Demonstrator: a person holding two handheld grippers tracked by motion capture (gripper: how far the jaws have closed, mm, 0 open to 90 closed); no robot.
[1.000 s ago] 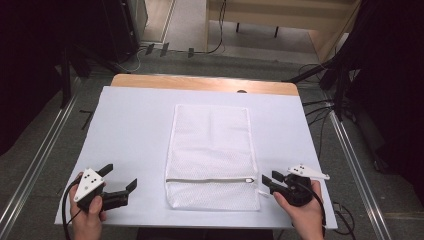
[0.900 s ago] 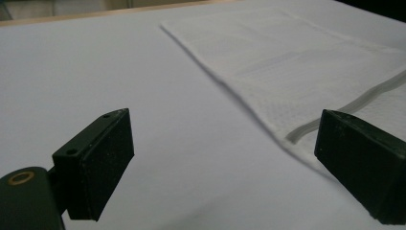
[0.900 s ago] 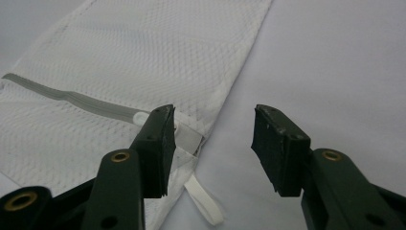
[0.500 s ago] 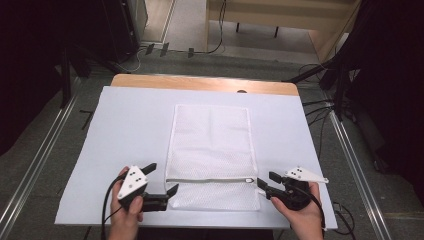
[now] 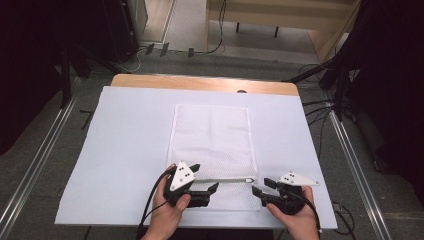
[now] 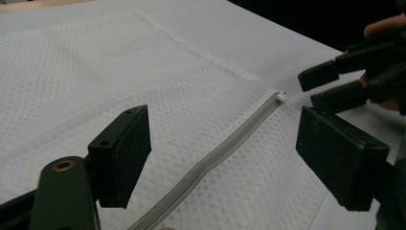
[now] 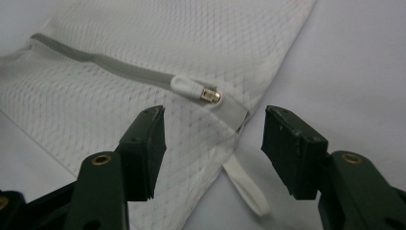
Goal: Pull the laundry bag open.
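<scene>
1. Left hand-held gripper (image 5: 206,188) sits at the near edge of the table (image 5: 125,150), over the near-left corner of the mesh bag (image 5: 212,135). Jaws apart, pads not pressing anything; they have just been closing a bit, with bag fabric and zipper below the gap, not clamped.
2. Left gripper view: the grey zipper (image 6: 215,163) runs diagonally between the two black jaws and ends at a small white tip near the bag's edge. Left hand-held gripper (image 6: 220,158) hangs just above the mesh; can't tell if it touches.
3. Right hand-held gripper (image 5: 261,191) is at the near-right corner of the bag, level with the zipper's end. Jaws open and have just been opening; nothing held.
4. Right gripper view: the white zipper pull (image 7: 189,87) with its metal slider lies flat on the bag just beyond the jaws, roughly centred on the gap of the right hand-held gripper (image 7: 213,139). A white loop (image 7: 246,184) hangs off the bag's corner onto the table, between the jaws and lower down.
5. Both grippers face each other along the zipper line, well apart, one at each end.
6. The bag lies flat and lengthwise on the white sheet, zipper end near the person, rest stretching away toward the middle of the table.
7. Far side: bare wooden strip (image 5: 200,82) of table past the sheet, then floor with cables (image 5: 200,47).
</scene>
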